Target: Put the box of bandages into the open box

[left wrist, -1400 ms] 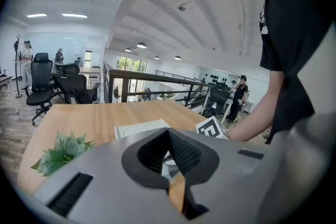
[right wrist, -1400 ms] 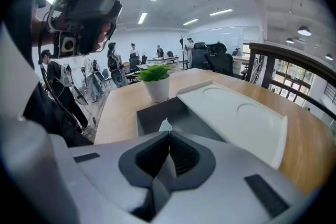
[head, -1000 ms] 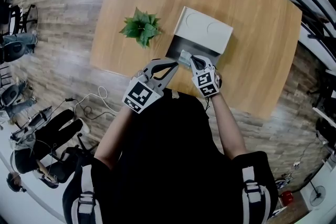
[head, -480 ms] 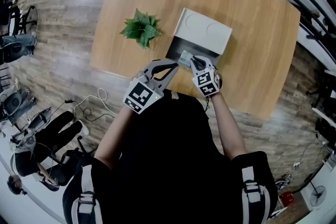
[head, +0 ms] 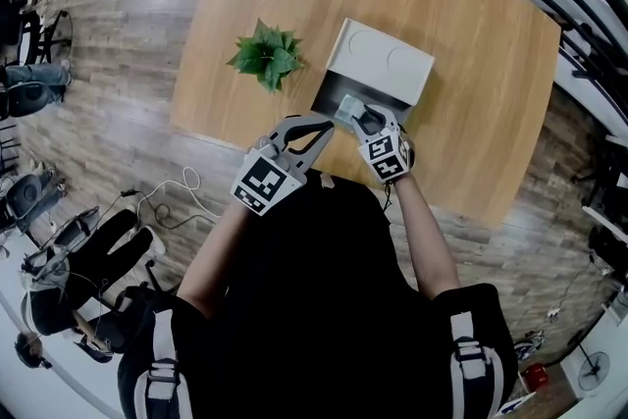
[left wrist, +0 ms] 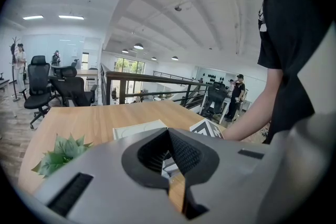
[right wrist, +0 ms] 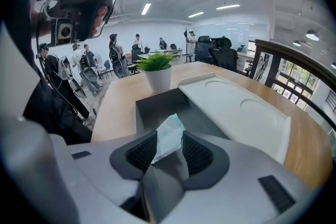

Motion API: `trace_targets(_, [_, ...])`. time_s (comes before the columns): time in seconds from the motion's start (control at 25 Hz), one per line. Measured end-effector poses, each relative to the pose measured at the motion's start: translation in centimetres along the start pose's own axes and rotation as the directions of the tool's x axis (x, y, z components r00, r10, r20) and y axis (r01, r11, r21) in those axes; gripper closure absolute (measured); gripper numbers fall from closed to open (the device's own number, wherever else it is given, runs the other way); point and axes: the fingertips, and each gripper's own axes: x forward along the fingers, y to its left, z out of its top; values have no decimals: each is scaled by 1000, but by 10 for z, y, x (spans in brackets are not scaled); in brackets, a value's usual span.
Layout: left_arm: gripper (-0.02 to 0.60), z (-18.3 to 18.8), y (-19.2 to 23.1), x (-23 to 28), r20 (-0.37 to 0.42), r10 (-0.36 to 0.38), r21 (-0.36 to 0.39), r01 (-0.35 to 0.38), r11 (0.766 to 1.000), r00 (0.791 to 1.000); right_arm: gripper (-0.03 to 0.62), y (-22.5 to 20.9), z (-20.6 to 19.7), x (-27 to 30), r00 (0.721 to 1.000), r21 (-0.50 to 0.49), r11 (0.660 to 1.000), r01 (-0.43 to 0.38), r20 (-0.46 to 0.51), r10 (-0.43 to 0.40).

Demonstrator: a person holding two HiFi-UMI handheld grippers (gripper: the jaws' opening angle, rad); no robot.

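Note:
The open box is a dark grey tray point(head: 328, 97) with its white lid point(head: 383, 64) standing behind it, near the table's front edge. The pale green box of bandages point(head: 349, 107) hangs tilted over the tray. It lies between the fingers of my right gripper point(head: 364, 117), whose jaws are opening. In the right gripper view the bandage box point(right wrist: 169, 139) leans loosely between the pads above the tray's inside point(right wrist: 157, 107). My left gripper point(head: 329, 122) rests at the tray's near left corner, shut with nothing in it.
A small green plant point(head: 267, 54) in a white pot stands on the wooden table point(head: 471, 34) left of the open box. Beyond the table's near edge lie wood-look floor, a white cable point(head: 177, 191) and office chairs point(head: 88, 260).
The right gripper's fingers have spread apart round the box of bandages. Both hands stay almost where they were over the tray.

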Motion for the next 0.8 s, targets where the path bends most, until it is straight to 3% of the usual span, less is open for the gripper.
trace_targets(0.8, [558, 4, -9, -8, 23, 21, 3, -21, 1000, 1000, 414, 3, -1, -12, 1000, -7, 1000, 15, 6, -15])
